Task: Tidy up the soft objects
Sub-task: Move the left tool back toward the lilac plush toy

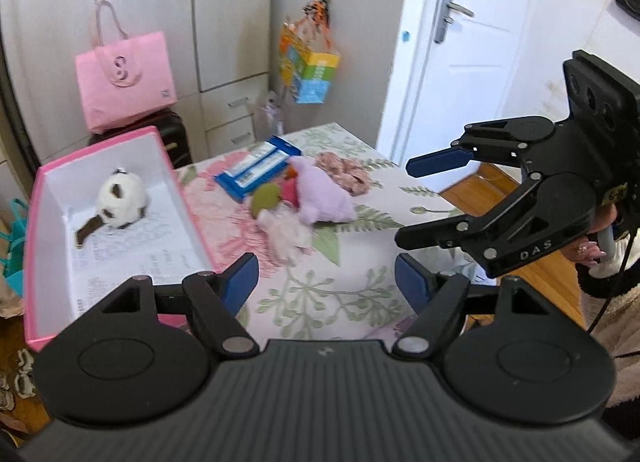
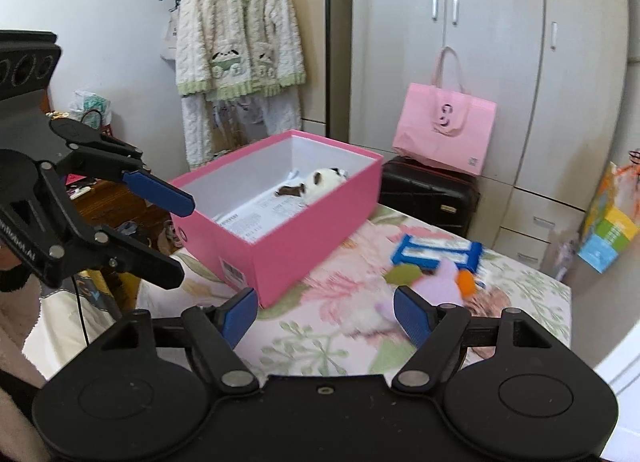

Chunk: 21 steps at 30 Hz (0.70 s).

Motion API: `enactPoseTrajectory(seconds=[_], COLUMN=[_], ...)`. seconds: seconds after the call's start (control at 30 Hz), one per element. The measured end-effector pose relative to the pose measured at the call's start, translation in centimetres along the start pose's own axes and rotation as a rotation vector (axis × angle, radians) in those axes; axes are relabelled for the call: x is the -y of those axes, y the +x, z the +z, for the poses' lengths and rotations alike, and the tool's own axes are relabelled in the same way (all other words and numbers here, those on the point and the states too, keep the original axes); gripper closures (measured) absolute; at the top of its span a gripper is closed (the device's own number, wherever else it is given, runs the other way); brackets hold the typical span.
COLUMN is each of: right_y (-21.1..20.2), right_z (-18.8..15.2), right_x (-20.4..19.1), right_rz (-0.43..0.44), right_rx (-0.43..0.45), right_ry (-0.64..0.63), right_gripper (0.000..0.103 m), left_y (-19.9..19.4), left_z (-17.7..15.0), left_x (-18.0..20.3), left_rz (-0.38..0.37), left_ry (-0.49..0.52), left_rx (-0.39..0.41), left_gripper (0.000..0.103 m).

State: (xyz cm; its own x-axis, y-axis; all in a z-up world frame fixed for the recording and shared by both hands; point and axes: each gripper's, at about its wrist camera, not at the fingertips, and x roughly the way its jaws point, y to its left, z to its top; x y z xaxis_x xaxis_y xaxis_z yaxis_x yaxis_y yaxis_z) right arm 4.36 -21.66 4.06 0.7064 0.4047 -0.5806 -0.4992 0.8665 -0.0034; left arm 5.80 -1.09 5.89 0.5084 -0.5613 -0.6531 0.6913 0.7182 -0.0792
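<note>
One plush (image 1: pixel 120 197) in the box (image 1: pixel 176 181), pile (image 1: pixel 304 197) on the table (image 1: pixel 340 286) left (both tongs (image 1: pixel 326 286) (image 2: pixel 326 314) open, empty).

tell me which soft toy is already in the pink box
The white plush with dark brown patches, lying alone inside the pink box. The lilac plush and the others lie outside on the floral cloth.

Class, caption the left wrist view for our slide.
Open left gripper faces pink cardboard box holding white-and-brown plush; soft toys wait outside.
</note>
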Motion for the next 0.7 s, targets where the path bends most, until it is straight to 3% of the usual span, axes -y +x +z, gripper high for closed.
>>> enactPoseTrajectory(seconds=[0.3, 0.53, 0.7], right_y=[-0.4, 2.6, 5.2], right_z=[-3.1, -5.3, -6.7], right_x=[1.7, 4.0, 5.7], right_rz=[-0.023, -0.038, -0.062], right_rx=[0.004, -0.014, 0.039], right_ry=[-0.001, -0.006, -0.073], right_gripper=[0.021, 0.021, 0.021], left_y=[4.5, 8.8, 12.3], left_z=[0.9, 1.5, 1.4], left_x=[1.5, 1.8, 1.1], left_rz=[-0.055, -0.064, -0.032], left_ry=[0.025, 0.042, 0.022], left_rx=[-0.038, -0.035, 0.014], left_gripper=[0.029, 0.029, 0.029])
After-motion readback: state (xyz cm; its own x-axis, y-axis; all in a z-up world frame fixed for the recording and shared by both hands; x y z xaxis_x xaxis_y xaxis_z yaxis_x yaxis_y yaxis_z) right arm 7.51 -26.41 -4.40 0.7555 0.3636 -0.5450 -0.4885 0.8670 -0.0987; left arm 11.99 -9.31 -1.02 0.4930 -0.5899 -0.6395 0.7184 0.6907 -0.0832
